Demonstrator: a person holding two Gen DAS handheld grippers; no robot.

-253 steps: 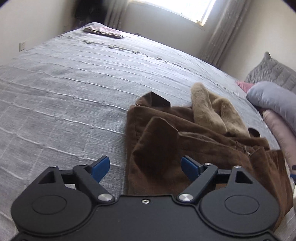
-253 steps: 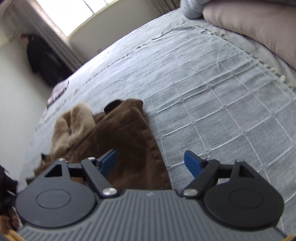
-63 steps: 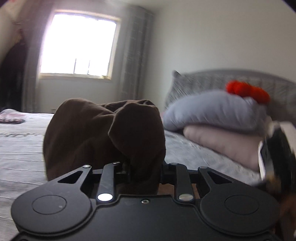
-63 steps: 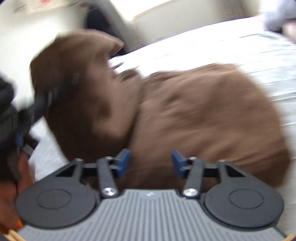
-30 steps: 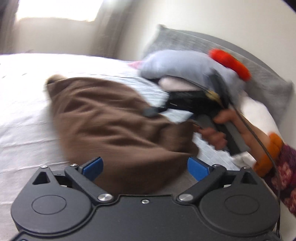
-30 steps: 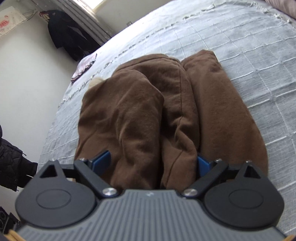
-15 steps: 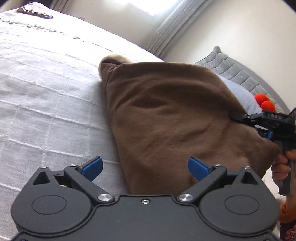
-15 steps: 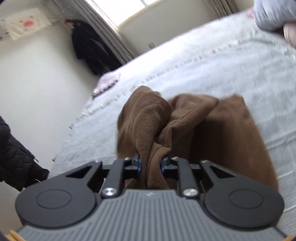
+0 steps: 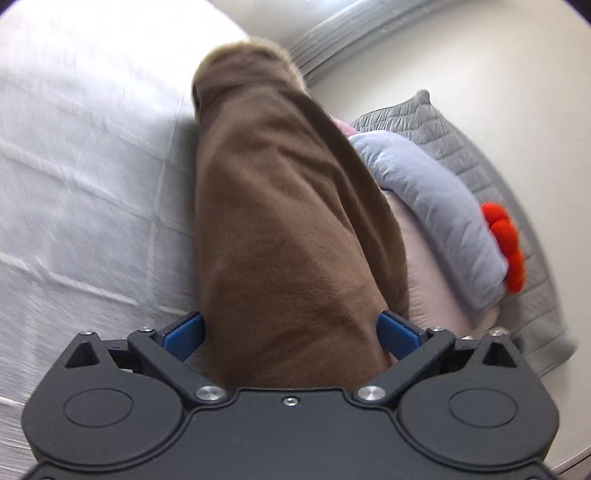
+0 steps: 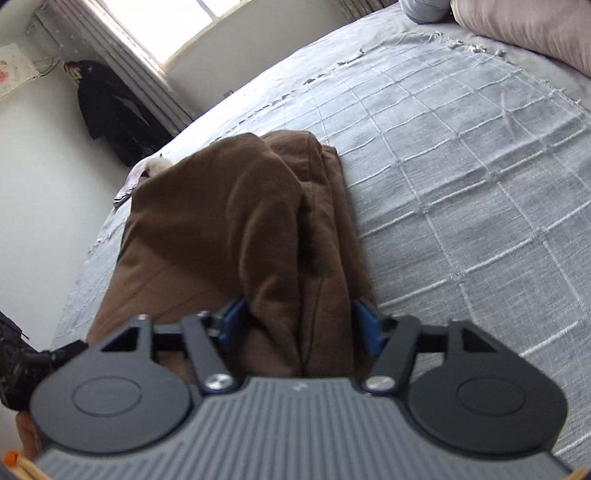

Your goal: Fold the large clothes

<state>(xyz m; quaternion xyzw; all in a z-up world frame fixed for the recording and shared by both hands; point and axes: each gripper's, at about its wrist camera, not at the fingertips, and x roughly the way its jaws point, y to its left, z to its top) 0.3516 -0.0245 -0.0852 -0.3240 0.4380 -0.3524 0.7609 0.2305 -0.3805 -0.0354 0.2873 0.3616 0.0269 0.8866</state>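
A large brown fleece garment [image 9: 280, 221] with a tan fur collar lies folded lengthwise on the grey checked bed cover [image 9: 74, 184]. My left gripper [image 9: 291, 332] is open, its blue pads on either side of the garment's near end. In the right wrist view the same garment [image 10: 229, 221] lies in long folds on the bed cover [image 10: 461, 184]. My right gripper [image 10: 299, 325] is open, with its pads either side of a thick fold at the near end.
A blue-grey pillow [image 9: 436, 206] with a red pompom [image 9: 506, 243], a pink pillow [image 9: 436, 288] and a grey quilted headboard [image 9: 480, 166] are right of the garment. A dark coat [image 10: 114, 114] hangs by the window curtain; a pink pillow [image 10: 524, 26] is far right.
The right gripper has opened and let go of the bunched fold it pinched half a second ago. The left gripper has moved in so the garment's end sits between its open pads.
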